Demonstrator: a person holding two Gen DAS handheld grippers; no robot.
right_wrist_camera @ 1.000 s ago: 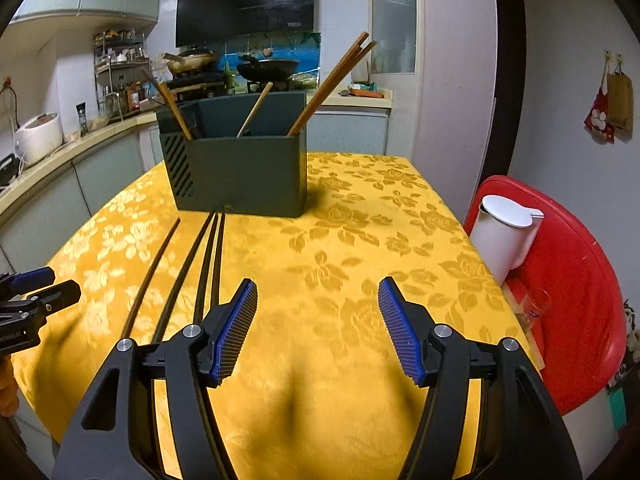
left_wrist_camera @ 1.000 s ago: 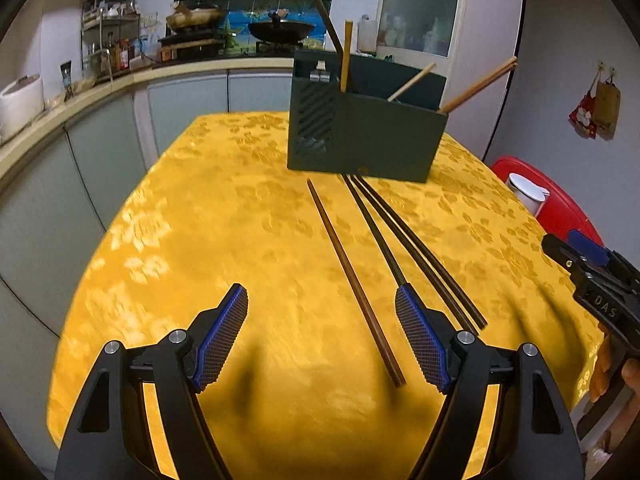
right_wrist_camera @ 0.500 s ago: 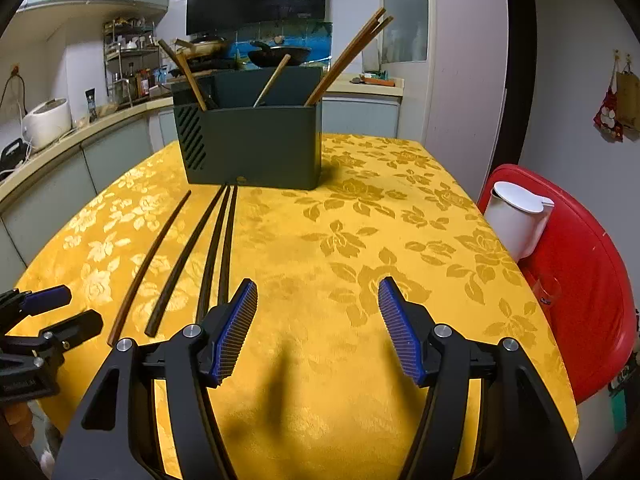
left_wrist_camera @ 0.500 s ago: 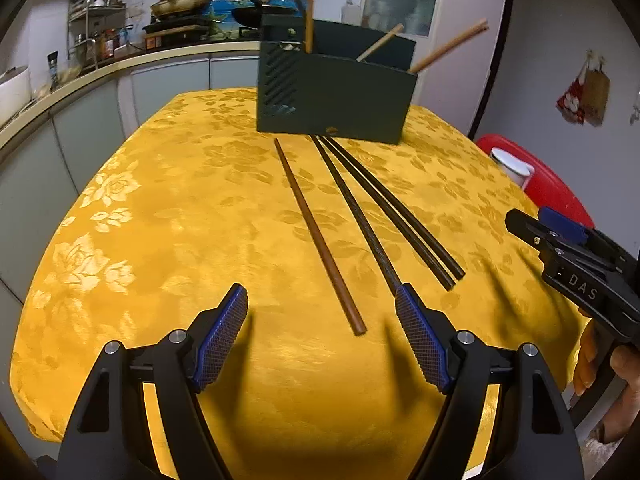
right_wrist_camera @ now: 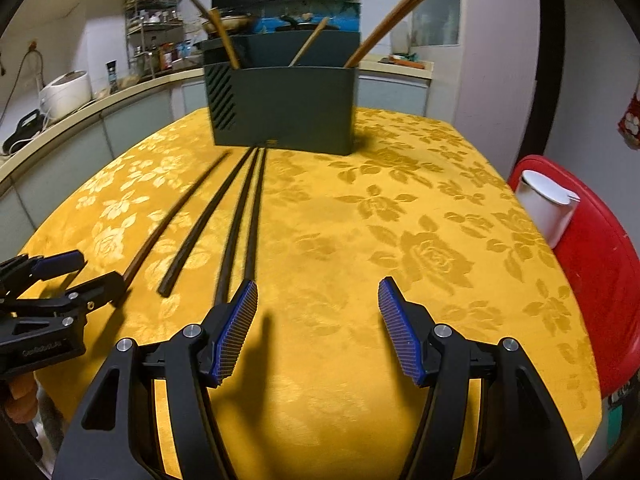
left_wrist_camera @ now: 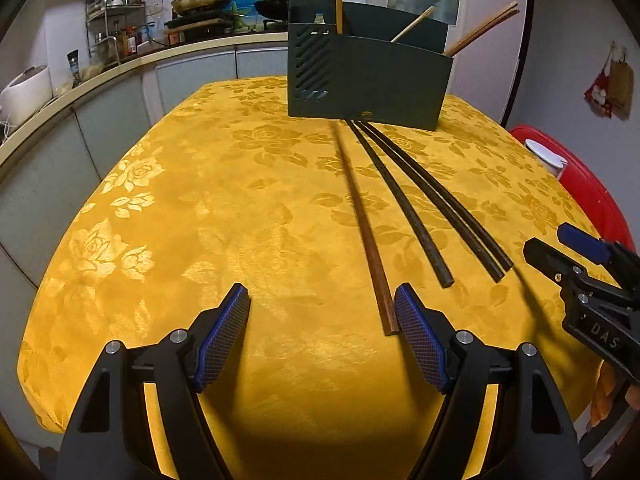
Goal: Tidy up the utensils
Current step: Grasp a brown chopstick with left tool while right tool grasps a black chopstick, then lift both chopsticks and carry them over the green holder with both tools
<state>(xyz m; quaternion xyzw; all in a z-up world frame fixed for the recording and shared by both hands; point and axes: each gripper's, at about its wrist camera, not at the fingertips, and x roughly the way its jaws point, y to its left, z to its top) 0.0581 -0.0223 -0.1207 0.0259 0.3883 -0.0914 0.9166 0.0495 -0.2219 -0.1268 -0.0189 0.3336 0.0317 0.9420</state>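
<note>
A dark green utensil holder (left_wrist_camera: 368, 76) (right_wrist_camera: 280, 108) stands at the far side of the yellow table, with several wooden chopsticks (right_wrist_camera: 384, 24) sticking out of it. In front of it lie a brown chopstick (left_wrist_camera: 362, 224) (right_wrist_camera: 172, 216), a single dark chopstick (left_wrist_camera: 400, 200) (right_wrist_camera: 200, 224) and a pair of dark chopsticks (left_wrist_camera: 440, 200) (right_wrist_camera: 240, 216). My left gripper (left_wrist_camera: 322, 308) is open low over the cloth, and the brown chopstick's near end lies just inside its right finger. My right gripper (right_wrist_camera: 318, 292) is open and empty, its left finger beside the dark pair's near ends.
A yellow flowered cloth (right_wrist_camera: 400, 240) covers the table. A white jug (right_wrist_camera: 548, 212) sits on a red stool (right_wrist_camera: 600, 264) off the right edge. A kitchen counter (left_wrist_camera: 120, 68) with a rice cooker and racks curves along the left. A hand (right_wrist_camera: 20, 396) holds the left gripper.
Both grippers have come down and tipped toward the table. The chopsticks' near ends now sit level with the fingertips. The jaws stand as wide as before.
</note>
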